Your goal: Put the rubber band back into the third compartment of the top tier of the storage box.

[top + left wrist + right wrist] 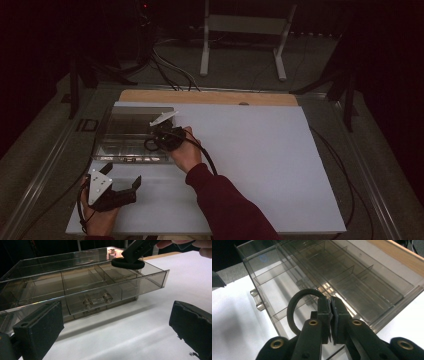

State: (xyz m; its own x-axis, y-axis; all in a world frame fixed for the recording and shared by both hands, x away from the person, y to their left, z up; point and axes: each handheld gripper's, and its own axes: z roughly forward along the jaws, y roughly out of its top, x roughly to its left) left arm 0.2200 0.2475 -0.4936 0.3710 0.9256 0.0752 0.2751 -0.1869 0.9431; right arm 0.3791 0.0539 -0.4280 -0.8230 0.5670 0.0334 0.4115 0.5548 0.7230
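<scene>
That soft black elastic hair-tie loop (295, 312) looks featherlight and floppy, best pinched across its band, as the right gripper (330, 315) jaws clamp it above the smoky clear plastic drawer organiser (372, 293), left gripper (121, 187) jaws gaping.

The black ring (295, 312) vanishes behind the right tongs (331, 302) (lower arc hidden).

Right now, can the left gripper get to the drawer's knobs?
Probably yes. The left gripper is open, facing the drawer's knobs across bare white tabletop. The right gripper holds a black hair tie higher up, over the open drawer.
</scene>
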